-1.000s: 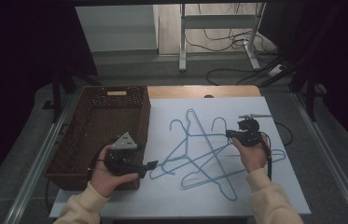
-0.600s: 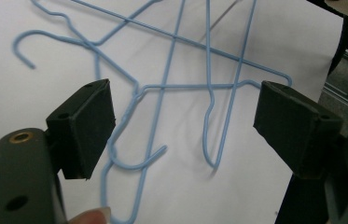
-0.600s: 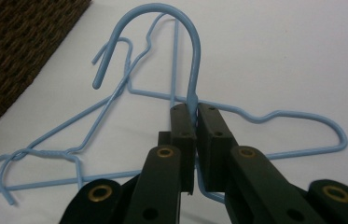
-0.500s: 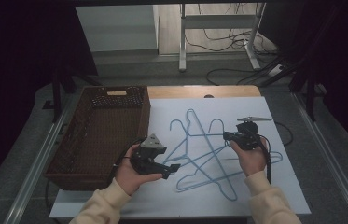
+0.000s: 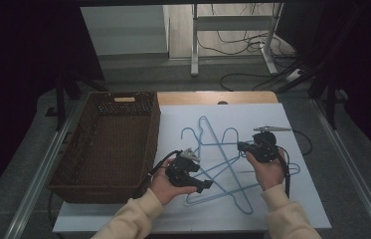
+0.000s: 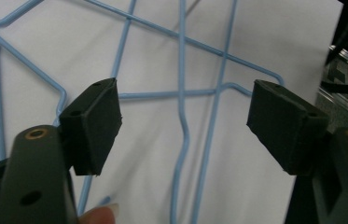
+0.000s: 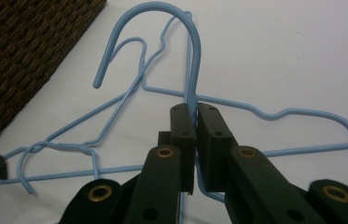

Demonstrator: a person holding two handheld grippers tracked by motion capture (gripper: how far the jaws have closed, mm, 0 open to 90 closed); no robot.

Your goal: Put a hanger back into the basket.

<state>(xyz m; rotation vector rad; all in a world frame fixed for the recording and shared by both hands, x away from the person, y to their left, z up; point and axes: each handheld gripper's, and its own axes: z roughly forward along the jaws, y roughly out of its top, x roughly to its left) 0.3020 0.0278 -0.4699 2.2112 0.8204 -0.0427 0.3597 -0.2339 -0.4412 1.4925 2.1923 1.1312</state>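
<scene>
So the blue wire hangers (image 5: 218,164) are lying in a tangled pile on the white table top (image 5: 302,199), just to the right of the brown wicker basket (image 5: 108,144), hooks pointing away from me toward the far edge. From my right gripper view one hanger's hook (image 7: 181,28) curls up right ahead of the jaws, and my right gripper (image 7: 195,135) is clamped tight on the neck of that hanger, the wire running straight down between the two pads with no gap I can see. In the high view the right gripper (image 5: 260,147) sits on the side of the pile away from the basket, hand wrapped around it. My left gripper (image 5: 188,174) is on the basket side of the pile, near the basket's front right corner, low over the wires. Its jaws are spread wide apart, and in the left gripper view the left gripper (image 6: 185,126) has several crossing hanger wires lying on the white surface between its pads, nothing pinched; I can't tell if the pads touch any wire. A fingertip (image 6: 99,215) pokes in at the bottom of that view. The basket looks empty from what I can see of its inside.
</scene>
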